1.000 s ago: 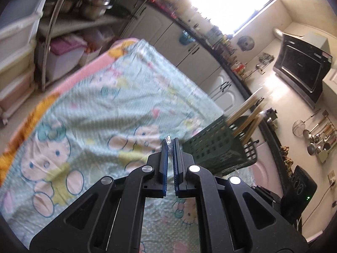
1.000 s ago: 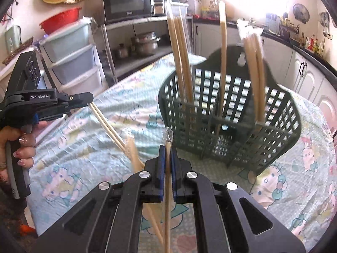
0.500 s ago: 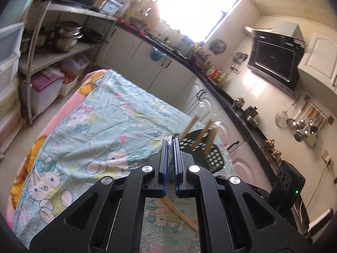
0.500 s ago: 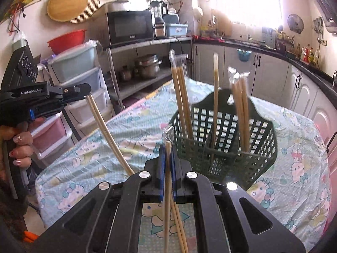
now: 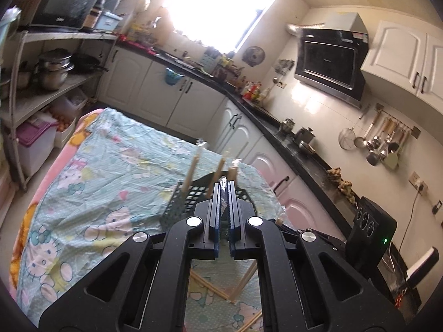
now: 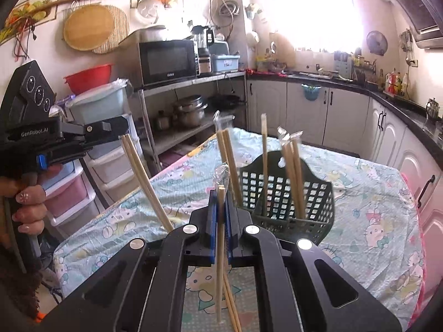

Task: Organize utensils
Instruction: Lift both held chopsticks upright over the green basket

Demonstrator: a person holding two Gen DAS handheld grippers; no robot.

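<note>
A dark green slotted basket (image 6: 288, 193) stands on the tablecloth with several wrapped chopstick pairs (image 6: 292, 171) upright in it; it also shows in the left wrist view (image 5: 182, 202). My right gripper (image 6: 220, 193) is shut on a wrapped pair of chopsticks (image 6: 220, 249) that hangs down through the jaws, in front of the basket. My left gripper (image 5: 224, 185) is shut on another wrapped pair; in the right wrist view it (image 6: 121, 132) holds that pair (image 6: 144, 179) slanting down at the left, well above the table.
The table carries a Hello Kitty cloth (image 6: 373, 207). More chopsticks (image 5: 210, 286) lie on it below the grippers. Plastic drawers (image 6: 83, 182) and a metal shelf with pots (image 6: 191, 113) stand to the left; kitchen cabinets (image 6: 332, 116) line the back.
Both grippers have risen and pulled back from the basket, each still holding its chopsticks. The basket looks smaller and lower in both views.
</note>
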